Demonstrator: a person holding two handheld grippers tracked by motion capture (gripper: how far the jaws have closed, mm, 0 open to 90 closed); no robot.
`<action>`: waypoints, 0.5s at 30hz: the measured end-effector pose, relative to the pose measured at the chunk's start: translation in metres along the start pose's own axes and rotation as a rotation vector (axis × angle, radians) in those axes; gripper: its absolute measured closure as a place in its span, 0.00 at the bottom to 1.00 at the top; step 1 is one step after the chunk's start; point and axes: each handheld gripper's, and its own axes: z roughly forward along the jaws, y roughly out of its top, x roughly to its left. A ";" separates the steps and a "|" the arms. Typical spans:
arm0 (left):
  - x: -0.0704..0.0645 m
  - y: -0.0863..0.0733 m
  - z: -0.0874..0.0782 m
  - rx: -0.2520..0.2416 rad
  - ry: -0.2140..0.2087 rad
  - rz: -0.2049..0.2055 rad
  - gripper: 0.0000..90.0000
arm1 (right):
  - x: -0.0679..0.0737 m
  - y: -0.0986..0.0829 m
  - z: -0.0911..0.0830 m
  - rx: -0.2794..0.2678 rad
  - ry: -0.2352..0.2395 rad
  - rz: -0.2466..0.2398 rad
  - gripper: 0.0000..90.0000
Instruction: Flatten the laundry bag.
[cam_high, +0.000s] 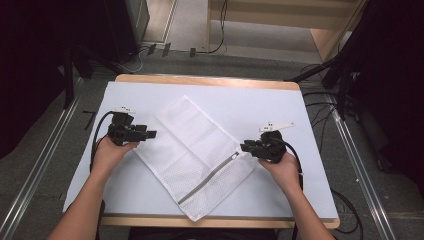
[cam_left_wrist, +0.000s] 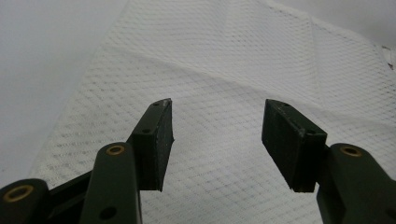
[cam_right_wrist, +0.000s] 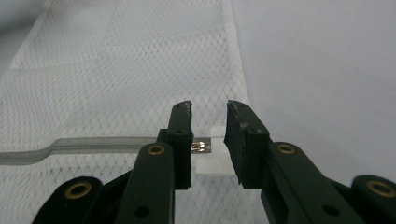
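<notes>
White mesh bag (cam_high: 192, 150), right gripper (cam_right_wrist: 208, 126) (open) at zipper pull (cam_right_wrist: 201, 146)

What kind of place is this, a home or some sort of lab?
Most likely a lab or recording studio: a covered table stands between dark stands, cables trail across the floor, and a mesh laundry bag lies ready for handheld tongs.

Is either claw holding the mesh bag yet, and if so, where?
Nothing is held. The left claw stands wide open over the mesh bag. The right claw is narrowly open around the zipper pull, not yet shut on it.
</notes>
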 end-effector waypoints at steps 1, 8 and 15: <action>0.000 0.000 0.000 0.002 0.002 0.002 0.49 | 0.000 0.001 0.001 -0.003 0.000 -0.003 0.80; -0.002 -0.005 -0.007 -0.002 0.015 -0.006 0.49 | -0.003 0.007 0.015 0.001 0.006 -0.011 0.77; -0.002 -0.017 -0.017 -0.004 0.041 -0.017 0.49 | -0.005 0.021 0.032 0.015 -0.002 -0.047 0.77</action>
